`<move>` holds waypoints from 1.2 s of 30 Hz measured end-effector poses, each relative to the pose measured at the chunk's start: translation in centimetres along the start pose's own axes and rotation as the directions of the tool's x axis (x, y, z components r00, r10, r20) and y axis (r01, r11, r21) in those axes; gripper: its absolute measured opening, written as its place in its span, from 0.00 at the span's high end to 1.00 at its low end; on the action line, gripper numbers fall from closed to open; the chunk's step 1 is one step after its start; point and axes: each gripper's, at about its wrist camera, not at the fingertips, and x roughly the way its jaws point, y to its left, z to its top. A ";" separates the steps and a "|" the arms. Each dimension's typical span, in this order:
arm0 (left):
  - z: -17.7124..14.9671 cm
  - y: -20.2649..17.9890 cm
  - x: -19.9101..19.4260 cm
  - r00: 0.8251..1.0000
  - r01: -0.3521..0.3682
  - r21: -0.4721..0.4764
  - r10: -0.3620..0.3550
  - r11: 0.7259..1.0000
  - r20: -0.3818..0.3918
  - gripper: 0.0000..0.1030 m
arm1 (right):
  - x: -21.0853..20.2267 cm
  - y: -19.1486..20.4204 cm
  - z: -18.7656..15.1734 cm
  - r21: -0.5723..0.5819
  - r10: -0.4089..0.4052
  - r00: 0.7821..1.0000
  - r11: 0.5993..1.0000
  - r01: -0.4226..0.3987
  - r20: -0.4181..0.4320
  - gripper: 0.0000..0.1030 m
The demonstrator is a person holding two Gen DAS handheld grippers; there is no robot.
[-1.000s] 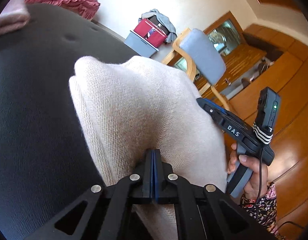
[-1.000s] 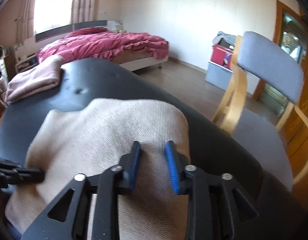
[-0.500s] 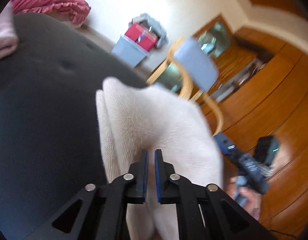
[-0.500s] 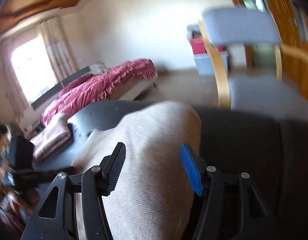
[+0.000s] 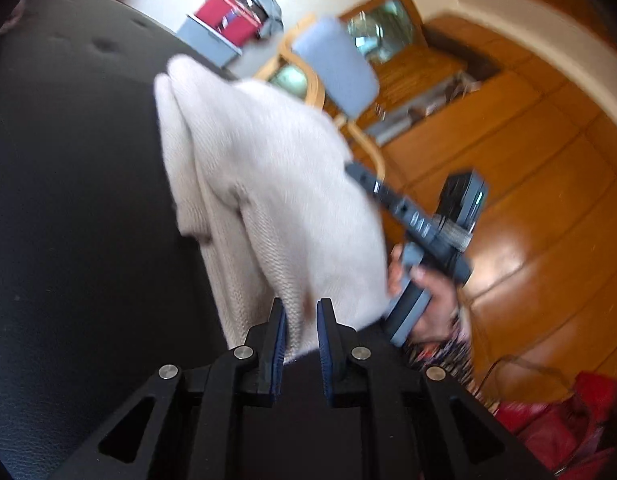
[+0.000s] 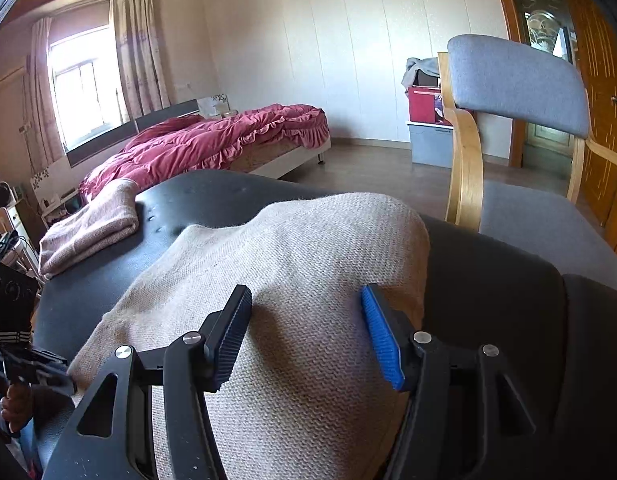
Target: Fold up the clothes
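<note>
Left wrist view: left gripper [image 5: 301, 330] opening off the folded cream knit sweater [image 5: 268, 184] laid on the black padded table [image 5: 68, 200]; right gripper [image 6: 306, 332] spread wide above it, releasing the finished fold

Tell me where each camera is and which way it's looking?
Left wrist: on the left gripper, jaws opening, looking across the cream sweater towards the right hand.
Right wrist: on the right gripper, open over the sweater, facing the bed; the left gripper shows at the left edge.
Both show: the sweater, black table, blue chair.
</note>
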 end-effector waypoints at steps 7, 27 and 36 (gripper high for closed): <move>-2.3 -0.7 -2.3 0.999 0.021 0.090 -0.018 0.996 -0.035 0.91 | 0.1 -0.2 -0.1 0.003 -0.004 1.000 1.000 0.004 -0.010 0.39; 8.1 -5.9 4.5 0.834 -0.503 -0.029 0.494 0.864 0.246 0.82 | -0.7 -0.5 -0.2 0.024 0.058 0.998 0.998 -0.059 0.026 0.38; 6.2 -1.6 4.4 0.808 -0.541 -0.029 0.528 0.841 0.262 0.85 | -1.7 -1.2 0.3 0.051 0.069 0.996 0.996 -0.071 0.051 0.39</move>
